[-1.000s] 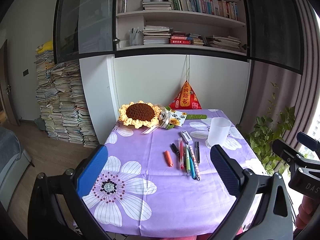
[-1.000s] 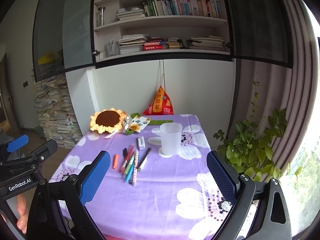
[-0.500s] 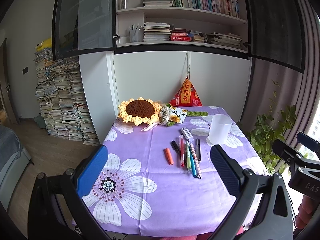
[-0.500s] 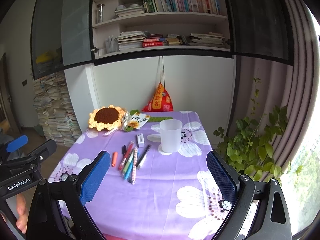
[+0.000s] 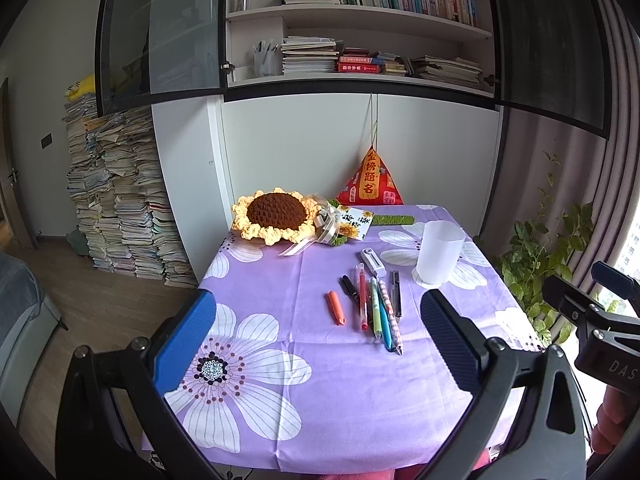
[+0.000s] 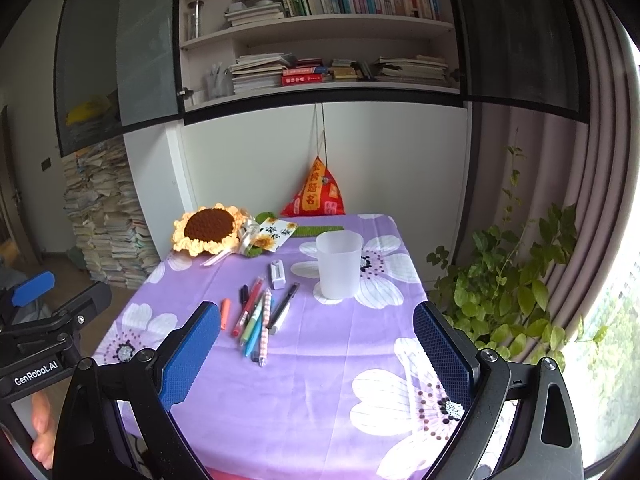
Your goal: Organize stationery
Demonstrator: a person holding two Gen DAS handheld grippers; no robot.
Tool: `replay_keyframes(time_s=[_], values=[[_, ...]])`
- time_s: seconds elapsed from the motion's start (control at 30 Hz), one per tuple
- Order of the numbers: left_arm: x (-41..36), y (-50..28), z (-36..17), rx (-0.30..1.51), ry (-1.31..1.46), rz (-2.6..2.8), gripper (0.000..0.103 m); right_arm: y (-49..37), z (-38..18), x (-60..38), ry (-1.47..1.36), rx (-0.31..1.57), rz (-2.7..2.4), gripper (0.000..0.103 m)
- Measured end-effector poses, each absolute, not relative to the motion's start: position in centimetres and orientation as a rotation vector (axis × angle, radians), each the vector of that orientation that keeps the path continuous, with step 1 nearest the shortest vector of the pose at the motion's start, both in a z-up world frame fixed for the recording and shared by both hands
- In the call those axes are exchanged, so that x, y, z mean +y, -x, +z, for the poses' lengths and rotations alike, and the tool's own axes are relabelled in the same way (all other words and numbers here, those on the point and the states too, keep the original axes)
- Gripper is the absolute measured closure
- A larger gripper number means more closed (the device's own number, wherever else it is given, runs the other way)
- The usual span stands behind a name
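Note:
Several pens (image 5: 378, 307) lie side by side on the purple flowered tablecloth (image 5: 328, 384), with an orange marker (image 5: 335, 307) to their left and a white eraser case (image 5: 372, 260) behind. A translucent white cup (image 5: 439, 251) stands upright to their right. The pens (image 6: 258, 316), orange marker (image 6: 225, 313), eraser case (image 6: 277, 274) and cup (image 6: 338, 265) also show in the right wrist view. My left gripper (image 5: 318, 328) is open and empty, held above the table's near edge. My right gripper (image 6: 316, 342) is open and empty, to the right of the left one.
A crocheted sunflower (image 5: 275, 215) with a ribboned card and a red pyramid pouch (image 5: 370, 182) sit at the table's back. A bookshelf cabinet stands behind. Stacked papers (image 5: 116, 200) stand at left. A potted plant (image 6: 516, 280) stands by the curtain at right.
Both views have shifted slightly closer to the table and tilted up a little. Nothing on the table moved. Both grippers stay open.

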State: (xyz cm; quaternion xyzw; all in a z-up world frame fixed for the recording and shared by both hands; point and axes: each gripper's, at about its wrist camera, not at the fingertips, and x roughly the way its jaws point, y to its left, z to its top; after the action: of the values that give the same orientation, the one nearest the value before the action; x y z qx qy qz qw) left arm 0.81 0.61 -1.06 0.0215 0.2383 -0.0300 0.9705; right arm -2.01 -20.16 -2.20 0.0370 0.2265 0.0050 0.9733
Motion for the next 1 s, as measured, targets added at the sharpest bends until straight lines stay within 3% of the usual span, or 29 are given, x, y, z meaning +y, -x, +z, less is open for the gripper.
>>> replay_keyframes(time_s=[1.0], values=[[0.2,-2.9,-2.4,0.532,-0.052,-0.052,0.001,-0.7,-3.3,-20.8,-0.075,0.532,0.015,0.006]])
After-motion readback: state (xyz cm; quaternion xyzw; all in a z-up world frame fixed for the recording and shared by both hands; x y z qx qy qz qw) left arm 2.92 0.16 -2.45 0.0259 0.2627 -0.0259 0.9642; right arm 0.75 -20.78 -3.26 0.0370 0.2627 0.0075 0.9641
